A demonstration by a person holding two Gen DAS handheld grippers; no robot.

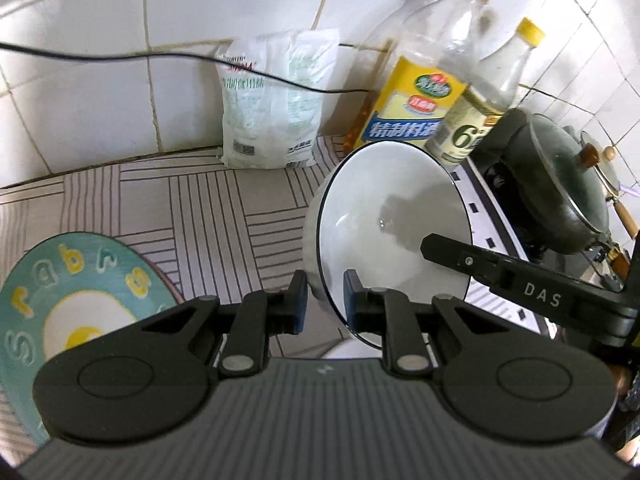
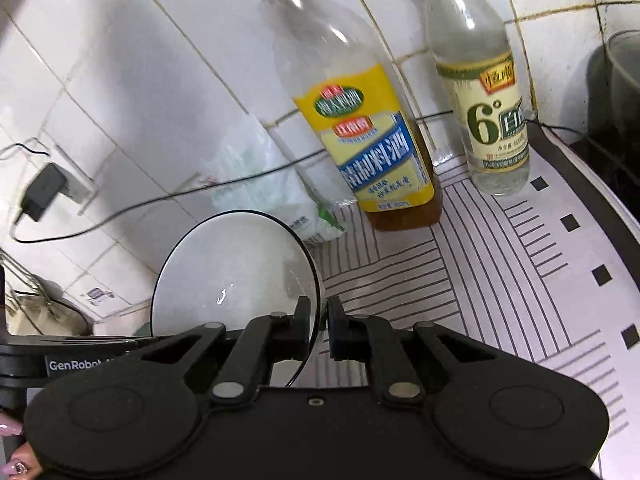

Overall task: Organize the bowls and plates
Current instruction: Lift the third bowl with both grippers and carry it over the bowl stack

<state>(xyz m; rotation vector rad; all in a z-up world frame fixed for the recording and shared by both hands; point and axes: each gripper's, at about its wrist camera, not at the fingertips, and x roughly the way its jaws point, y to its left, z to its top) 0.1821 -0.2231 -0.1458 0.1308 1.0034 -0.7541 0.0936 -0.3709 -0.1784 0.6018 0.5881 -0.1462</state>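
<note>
The white bowl [image 1: 384, 220] with a thin dark rim is tipped up on edge, its open side facing the left wrist camera, and both grippers have it by the rim. In the left wrist view the left gripper [image 1: 325, 300] has its fingers [image 1: 300, 304] narrowed onto the near lower rim, one pad on the outer wall and one inside the bowl. The right gripper [image 1: 432, 246] reaches in from the right of those fingers, its dark finger lying across the bowl's inside.

In the right wrist view the bowl [image 2: 236, 276] stands just ahead and left of the right gripper [image 2: 318, 326], whose fingers [image 2: 302, 328] are close together with the rim's right edge passing between them; whether both pads press the rim I cannot tell for sure, though the gap is only as wide as the wall. The left gripper's body [image 2: 80, 354] shows low on the left.

Left of the left fingers, a teal plate [image 1: 76, 300] with a fried-egg picture and letters lies flat on the worktop [image 1: 224, 216], which wears a striped cloth. Ahead of the fingers a white plastic bag [image 1: 272, 100] leans on the tiled wall [image 1: 100, 92], a black cable [image 1: 120, 56] crossing in front. Ahead and right stand a yellow-labelled bottle [image 1: 416, 100] and a pale-labelled bottle [image 1: 468, 128], and further right a dark lidded pan [image 1: 560, 184] sits on the stove.
</note>
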